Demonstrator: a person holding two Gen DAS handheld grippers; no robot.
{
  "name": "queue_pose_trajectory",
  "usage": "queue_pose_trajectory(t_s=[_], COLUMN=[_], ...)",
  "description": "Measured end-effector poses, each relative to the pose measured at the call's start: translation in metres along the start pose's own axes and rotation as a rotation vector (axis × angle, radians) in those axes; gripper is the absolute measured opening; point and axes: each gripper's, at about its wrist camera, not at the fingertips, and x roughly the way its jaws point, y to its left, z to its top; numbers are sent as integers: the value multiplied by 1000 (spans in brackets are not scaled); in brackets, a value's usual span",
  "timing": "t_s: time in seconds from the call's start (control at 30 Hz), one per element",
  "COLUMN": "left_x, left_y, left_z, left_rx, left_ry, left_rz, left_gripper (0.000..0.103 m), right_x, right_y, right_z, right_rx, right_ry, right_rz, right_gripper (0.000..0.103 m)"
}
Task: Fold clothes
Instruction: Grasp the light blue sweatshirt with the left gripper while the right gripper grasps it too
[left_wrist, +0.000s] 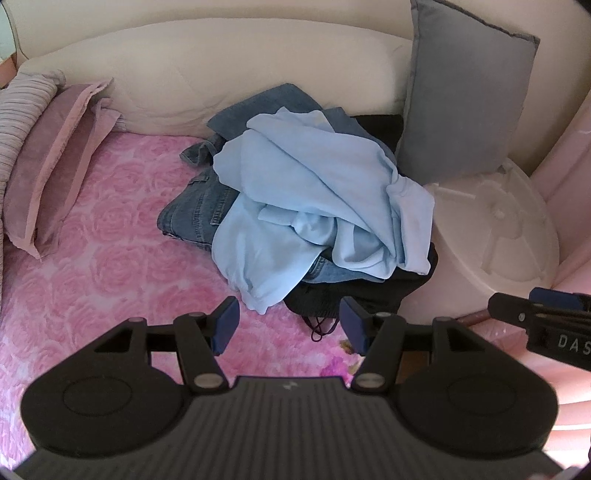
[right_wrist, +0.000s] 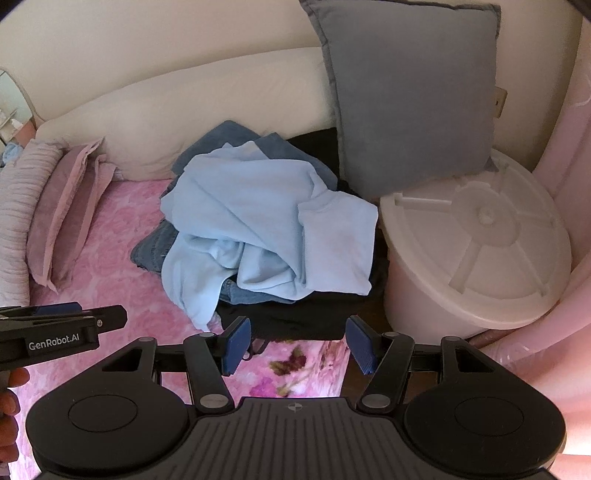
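Note:
A pile of clothes lies on the pink rose bedspread (left_wrist: 110, 240). A crumpled light blue garment (left_wrist: 314, 206) lies on top, over blue jeans (left_wrist: 199, 210) and a black garment (left_wrist: 351, 291). In the right wrist view the light blue garment (right_wrist: 258, 229), jeans (right_wrist: 155, 247) and black garment (right_wrist: 314, 314) show the same way. My left gripper (left_wrist: 290, 323) is open and empty, just short of the pile's near edge. My right gripper (right_wrist: 297, 347) is open and empty, in front of the black garment.
A white round lidded tub (left_wrist: 498, 236) stands right of the pile, also in the right wrist view (right_wrist: 480, 251). A grey pillow (left_wrist: 461, 103) leans behind it. Mauve pillows (left_wrist: 55, 166) lie at the left. A cream headboard (left_wrist: 221, 74) runs along the back.

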Motion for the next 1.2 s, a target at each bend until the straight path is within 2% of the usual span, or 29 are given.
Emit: queue_pose_trajectory(t_s=[0.73, 1.2], left_x=[63, 134], left_y=[4, 0], left_z=[37, 74], left_rx=[-13, -30], left_ry=[68, 140], left_rz=[-38, -78], left_gripper=[56, 49], right_x=[59, 127], right_y=[-27, -41], right_z=[34, 62], right_rx=[23, 23], right_ry=[32, 87], right_rz=[-16, 4], right_gripper=[61, 54])
